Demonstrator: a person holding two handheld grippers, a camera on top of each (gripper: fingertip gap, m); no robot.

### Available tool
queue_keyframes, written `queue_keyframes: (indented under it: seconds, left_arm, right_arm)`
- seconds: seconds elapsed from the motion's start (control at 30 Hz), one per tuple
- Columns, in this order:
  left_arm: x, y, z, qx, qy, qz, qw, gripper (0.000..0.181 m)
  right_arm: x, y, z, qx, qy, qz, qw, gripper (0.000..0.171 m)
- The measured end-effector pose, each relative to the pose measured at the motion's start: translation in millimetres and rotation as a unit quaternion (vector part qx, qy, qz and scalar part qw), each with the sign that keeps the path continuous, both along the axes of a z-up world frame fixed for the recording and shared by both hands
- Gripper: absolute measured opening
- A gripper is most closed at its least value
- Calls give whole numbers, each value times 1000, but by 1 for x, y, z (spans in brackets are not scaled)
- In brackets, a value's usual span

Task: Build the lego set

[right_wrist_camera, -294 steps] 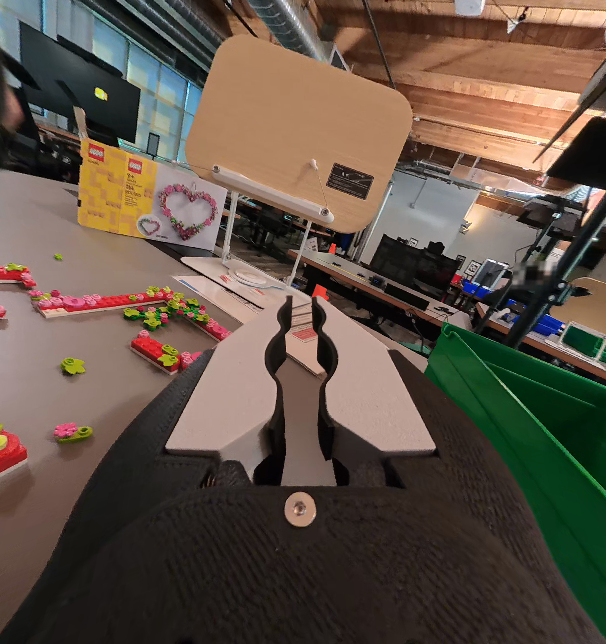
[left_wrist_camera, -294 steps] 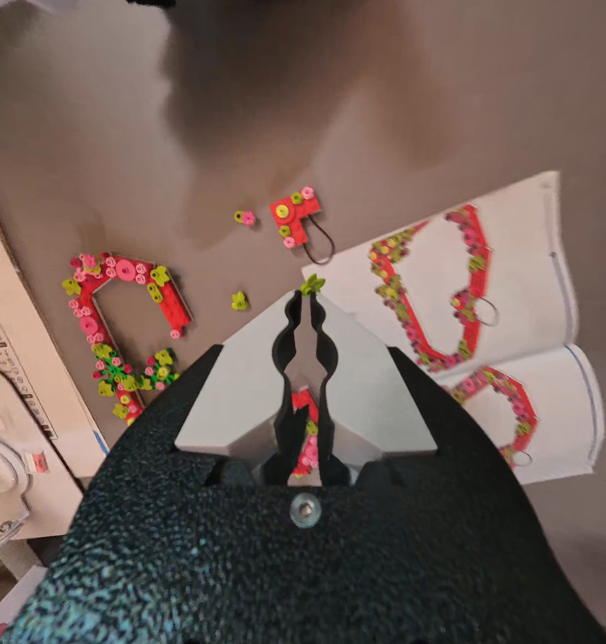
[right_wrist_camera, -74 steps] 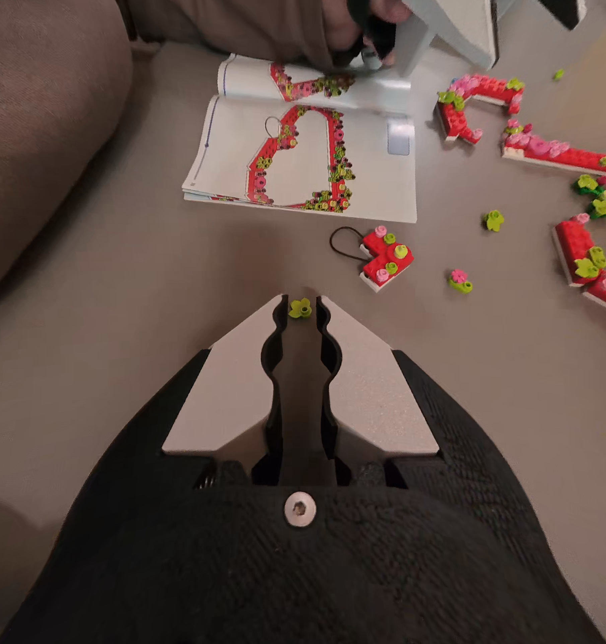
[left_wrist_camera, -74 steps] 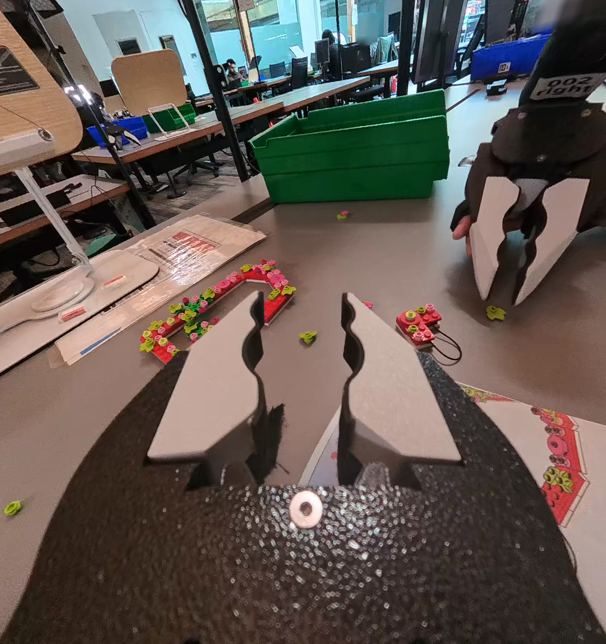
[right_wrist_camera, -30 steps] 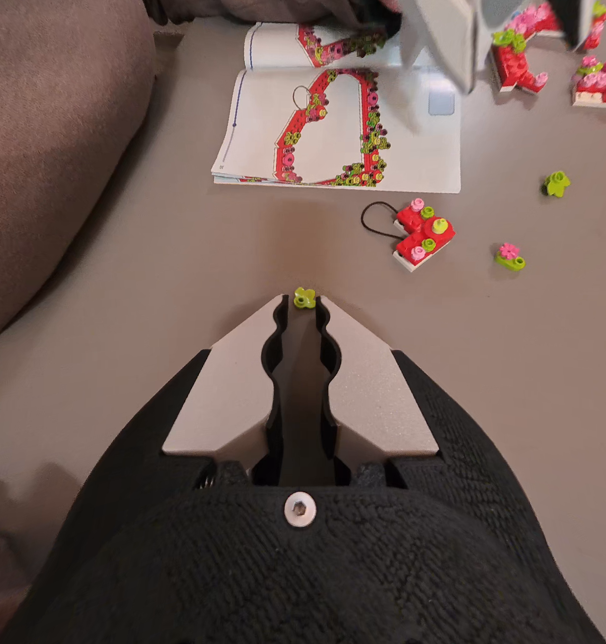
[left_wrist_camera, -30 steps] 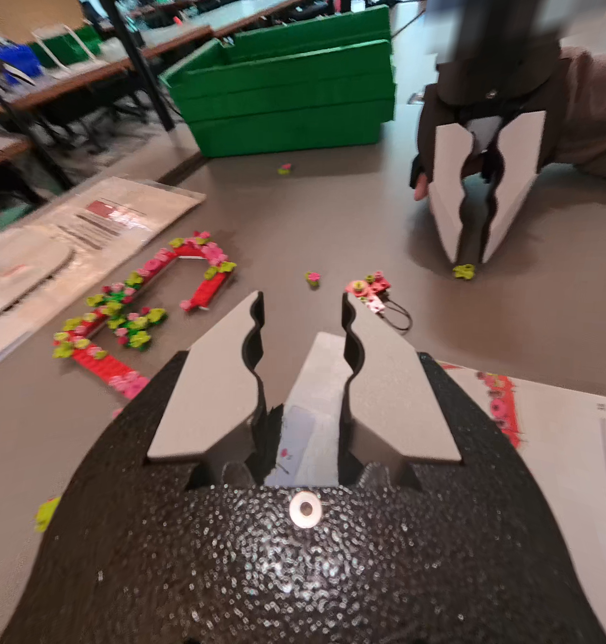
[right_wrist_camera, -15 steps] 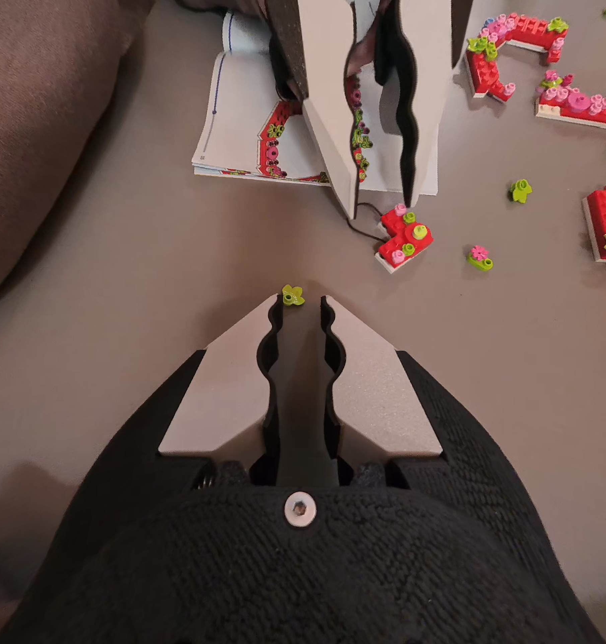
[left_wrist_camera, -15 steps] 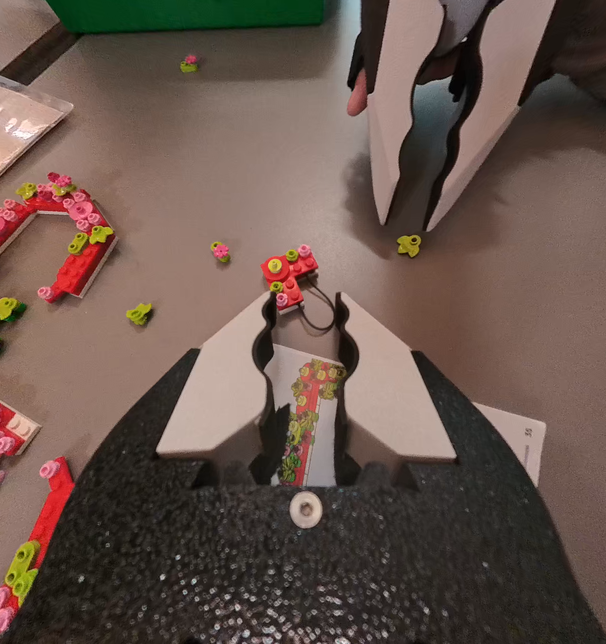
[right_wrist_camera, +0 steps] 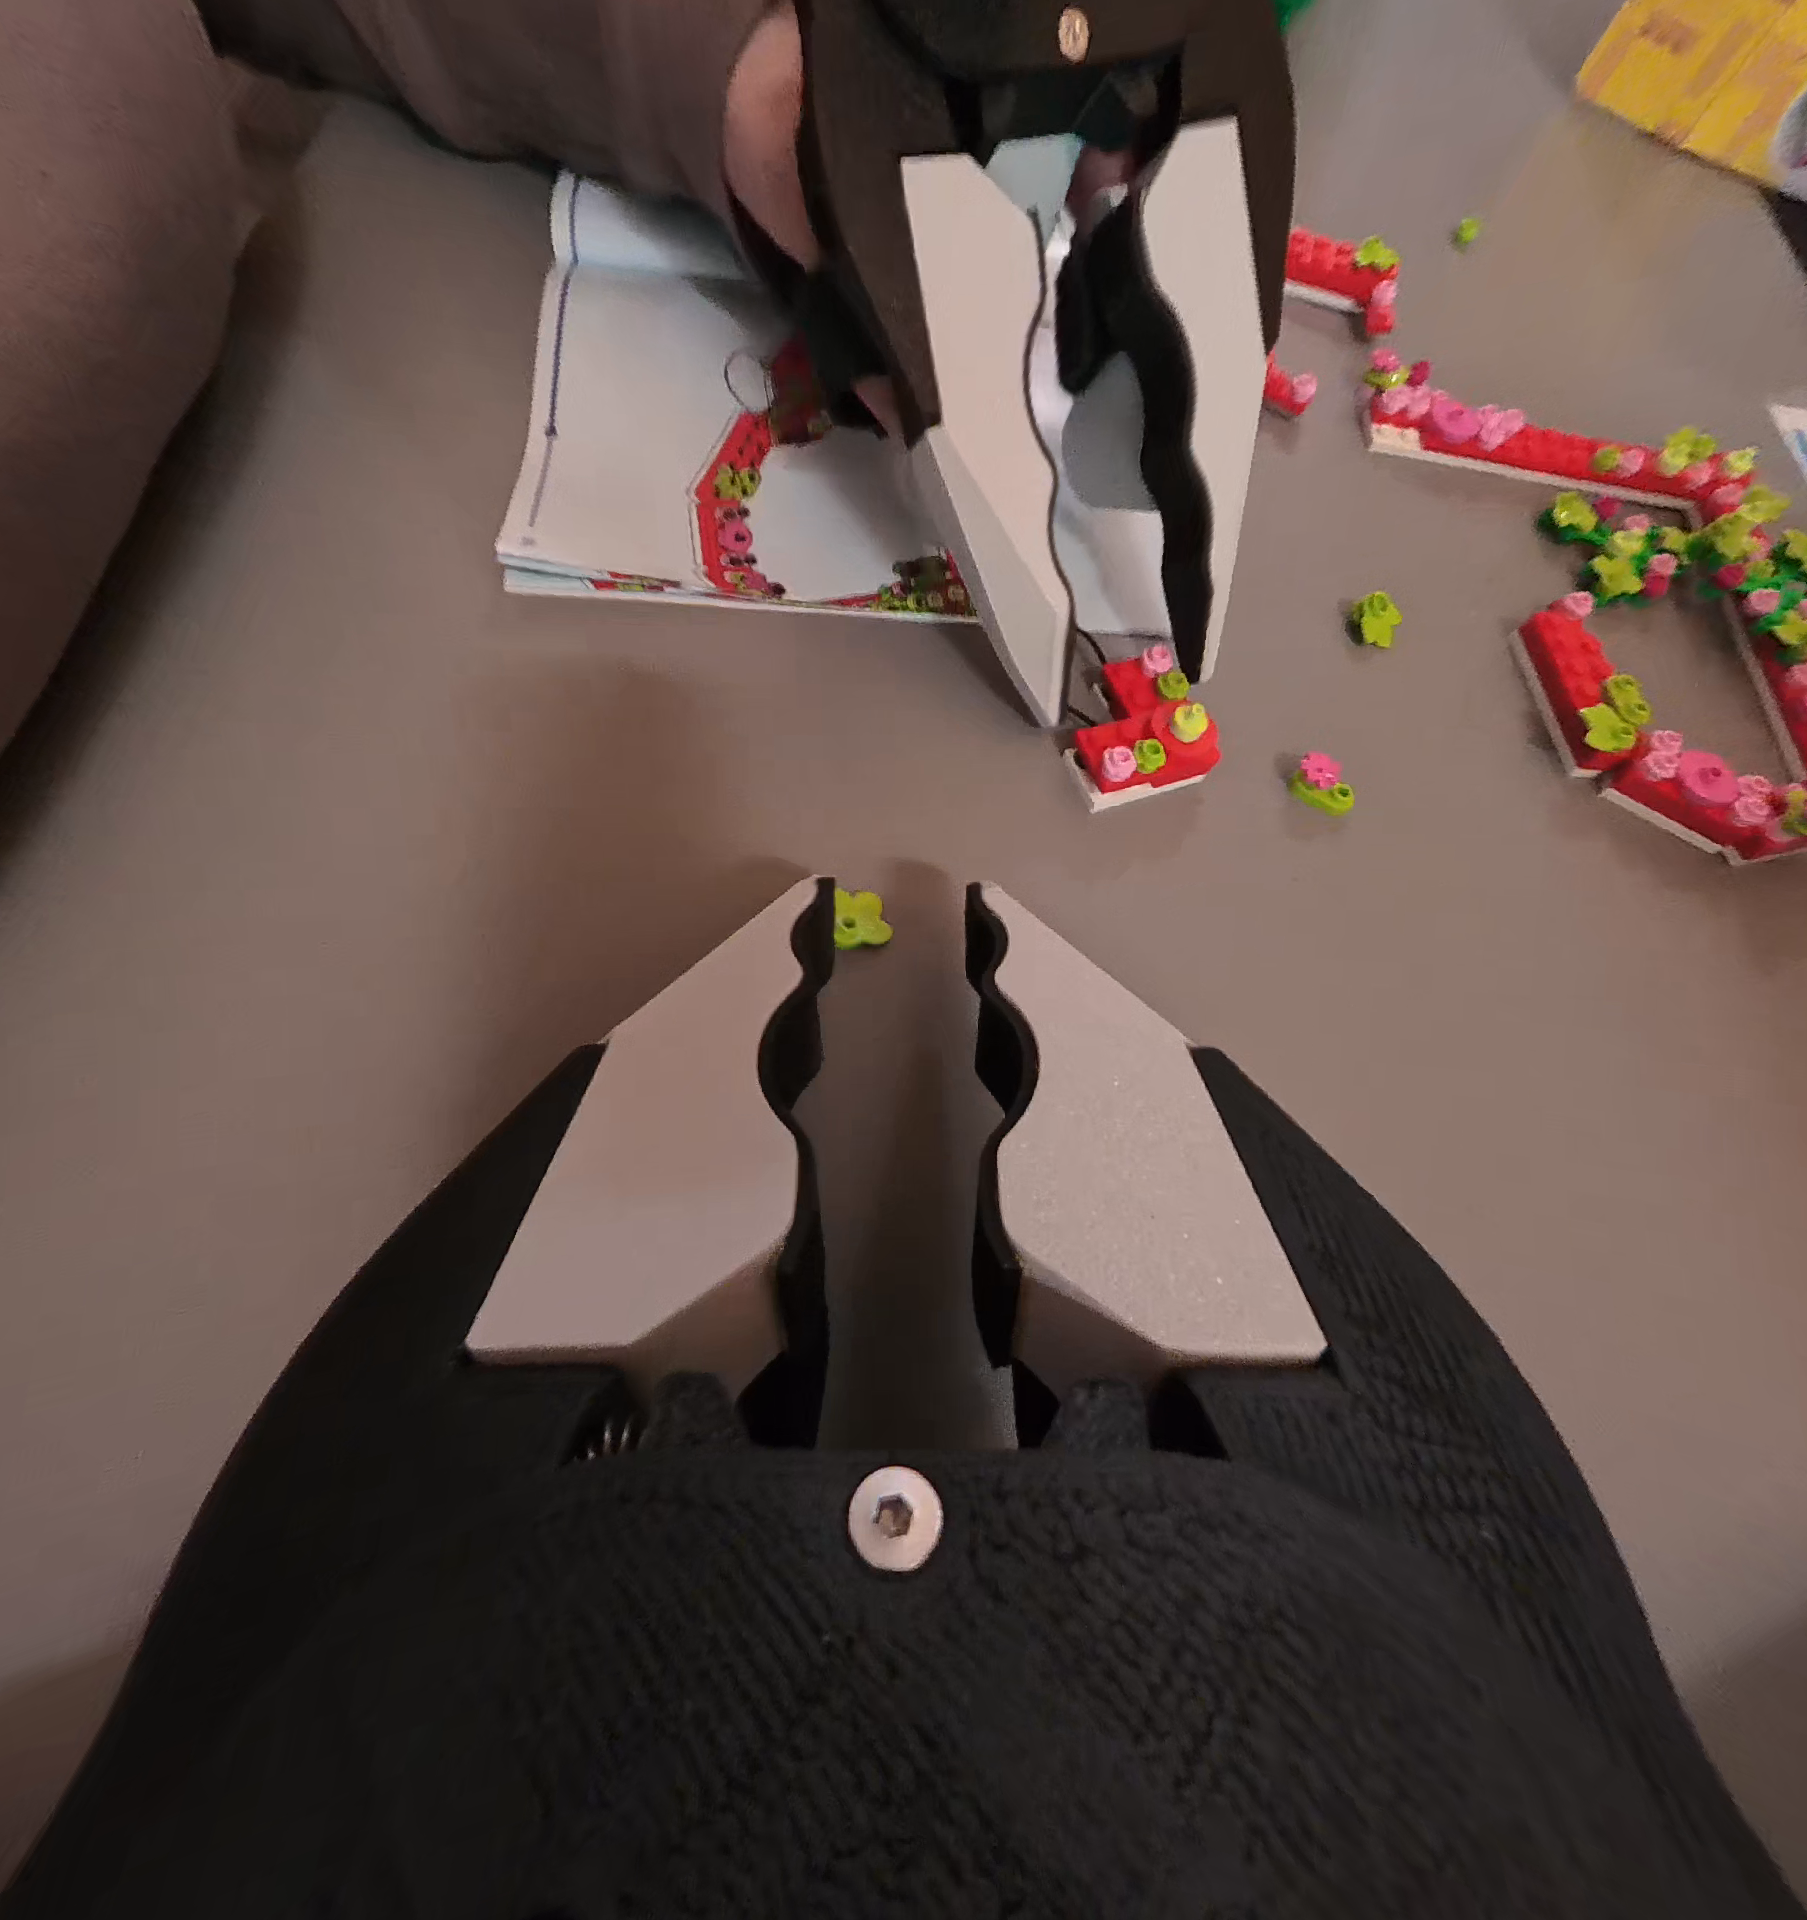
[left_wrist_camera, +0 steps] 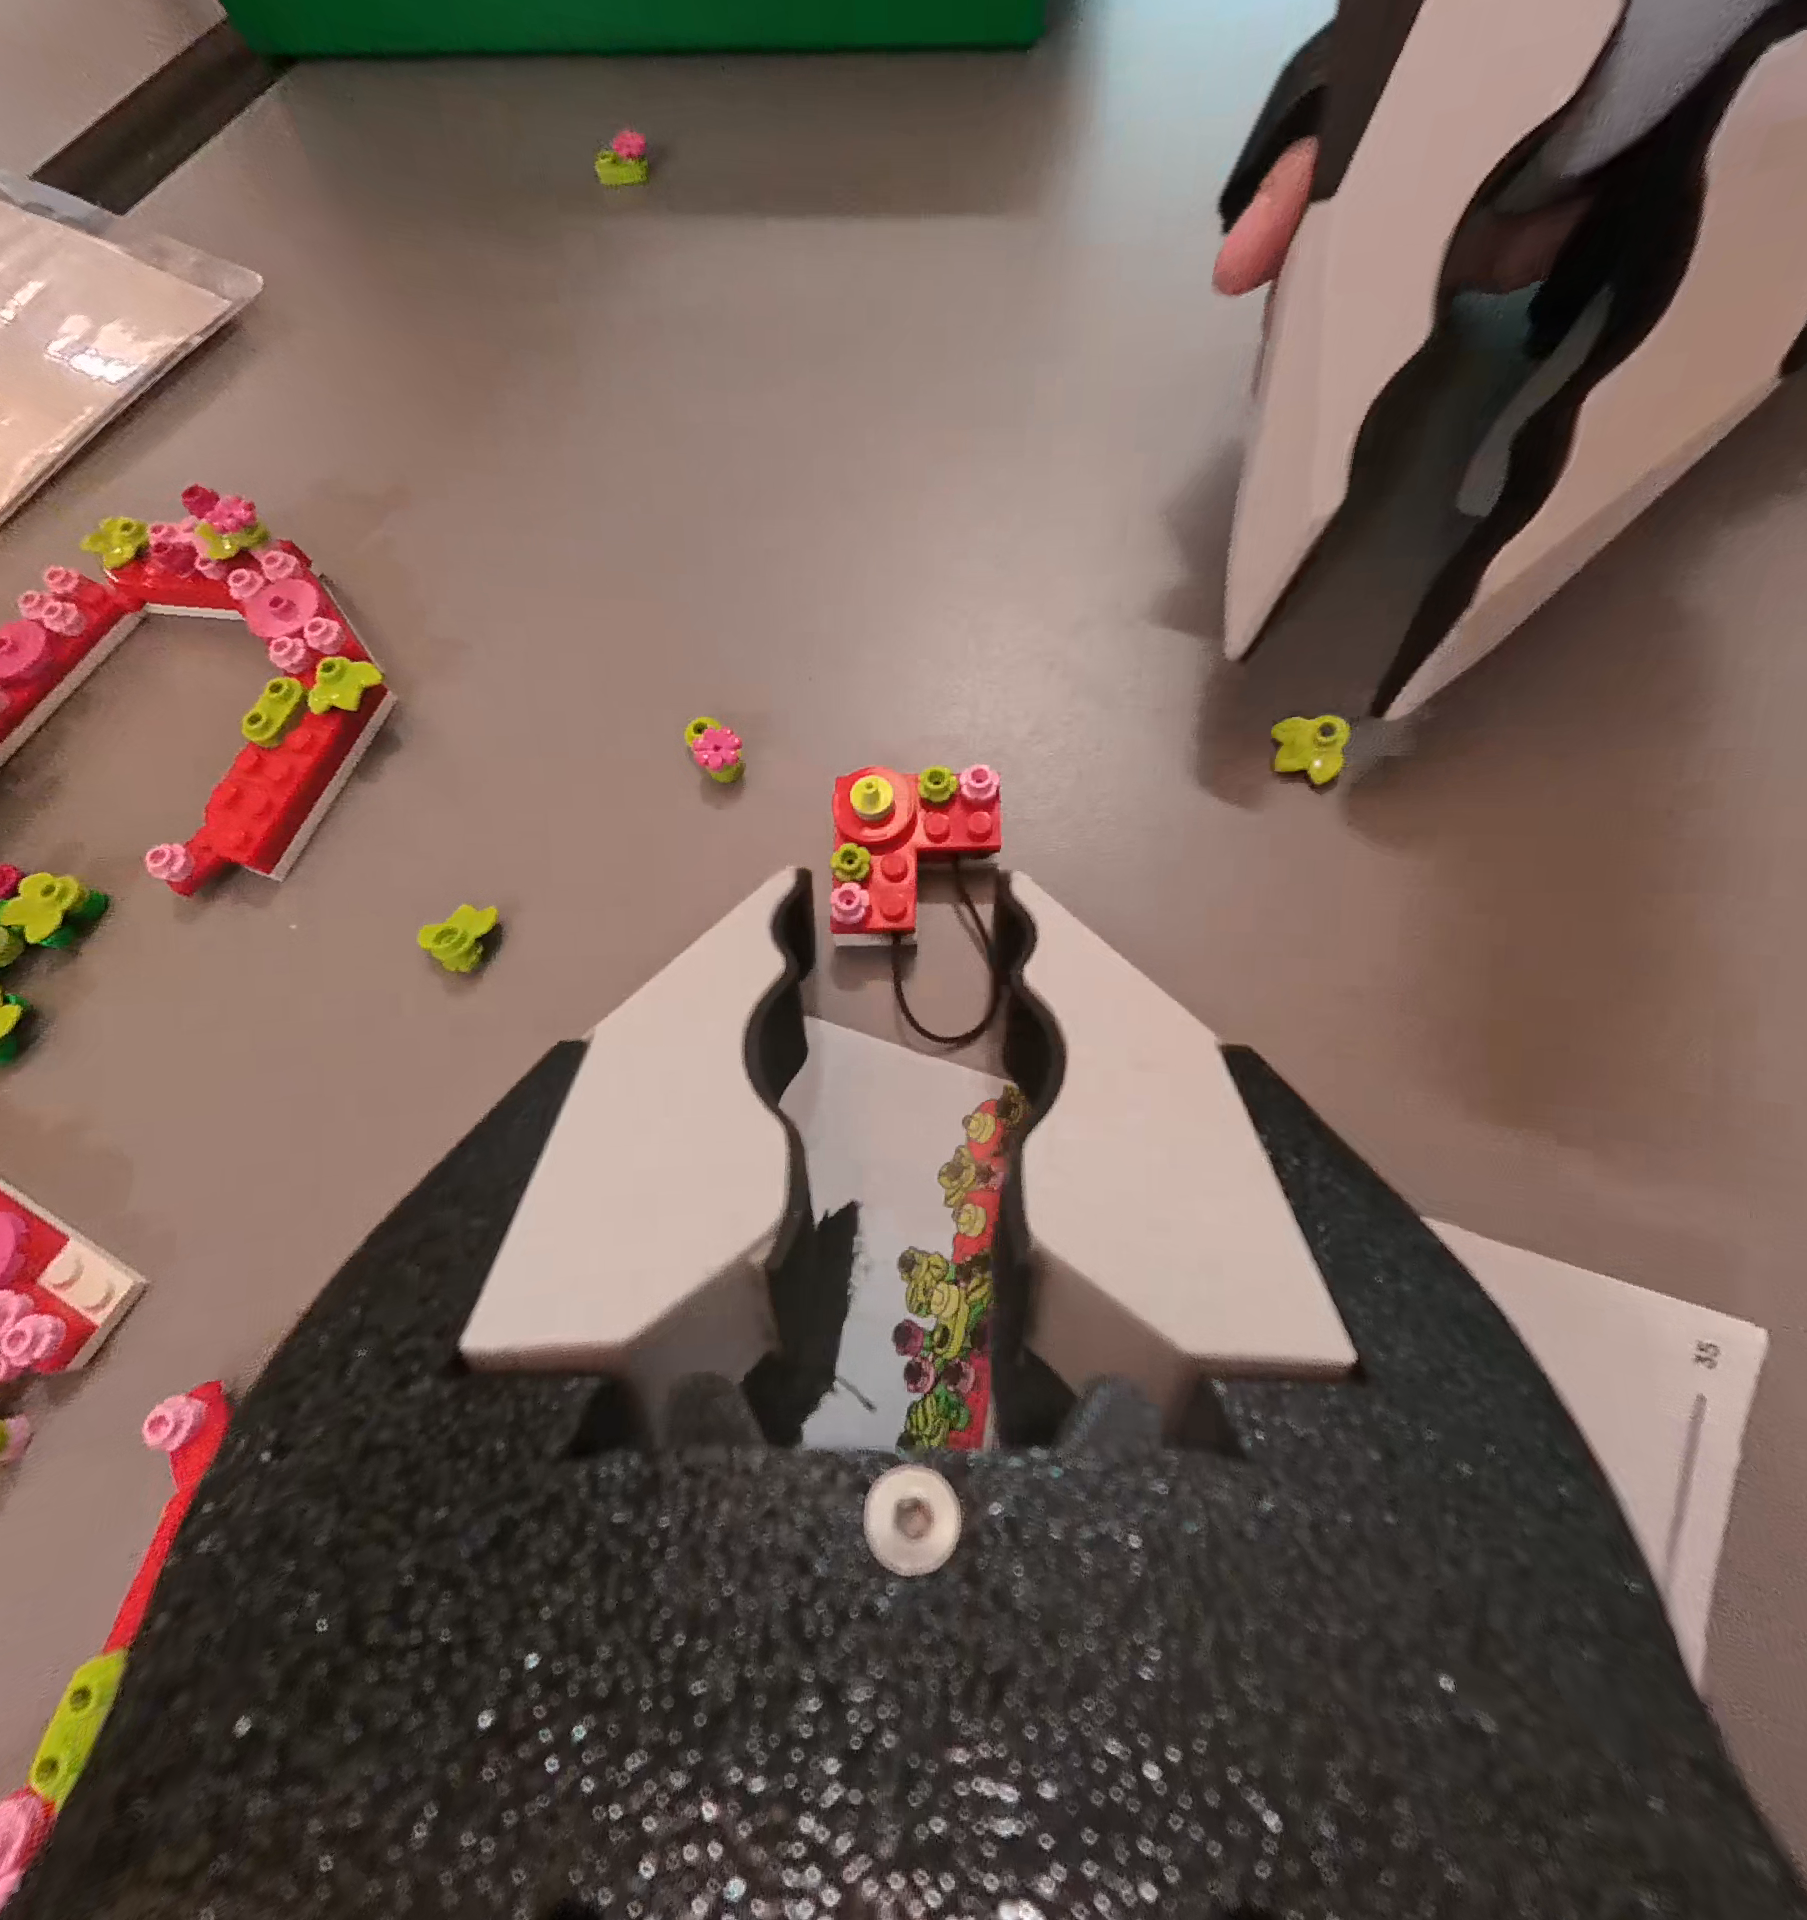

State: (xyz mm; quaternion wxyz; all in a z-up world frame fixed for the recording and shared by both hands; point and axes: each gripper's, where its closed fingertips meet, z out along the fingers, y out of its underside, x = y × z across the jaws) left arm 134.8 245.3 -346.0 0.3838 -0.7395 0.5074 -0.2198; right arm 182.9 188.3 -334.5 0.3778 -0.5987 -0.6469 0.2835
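A small red L-shaped lego piece (left_wrist_camera: 909, 842) with lime and pink studs and a black cord loop lies on the grey table. My left gripper (left_wrist_camera: 904, 894) is open, its tips right at the piece's near end and astride the cord. The right wrist view shows it (right_wrist_camera: 1122, 696) standing over the piece (right_wrist_camera: 1148, 738). My right gripper (right_wrist_camera: 897, 894) is open and low over the table. A loose lime leaf piece (right_wrist_camera: 859, 920) lies between its tips, against the left finger. The left wrist view shows the right gripper (left_wrist_camera: 1314, 686) beside the leaf (left_wrist_camera: 1309, 746).
The open instruction booklet (right_wrist_camera: 670, 499) lies under my left gripper. Red flowered frame sections (left_wrist_camera: 255, 717) (right_wrist_camera: 1709, 758) lie to the side. A pink flower on a lime base (left_wrist_camera: 715, 748) and another lime leaf (left_wrist_camera: 457, 935) lie loose. A green crate (left_wrist_camera: 629, 21) and a plastic bag (left_wrist_camera: 47, 343) are farther off.
My left gripper has tipped down and moved forward to the L-shaped piece, its jaws narrower. My right gripper's jaws have opened slightly, and the leaf now sits by the left finger.
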Motion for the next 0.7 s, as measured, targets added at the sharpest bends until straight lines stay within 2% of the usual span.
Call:
queue_keyframes:
  seconds: [0.27,0.7]
  left_arm:
    - [0,-1,-2,-4,1,4,1000,16]
    - [-4,1,-2,-13,-9,18,1000,15]
  right_arm:
    - [4,-11,-8,-60,-24,-52,997,24]
    - [0,-12,-8,-20,-42,-46,998,13]
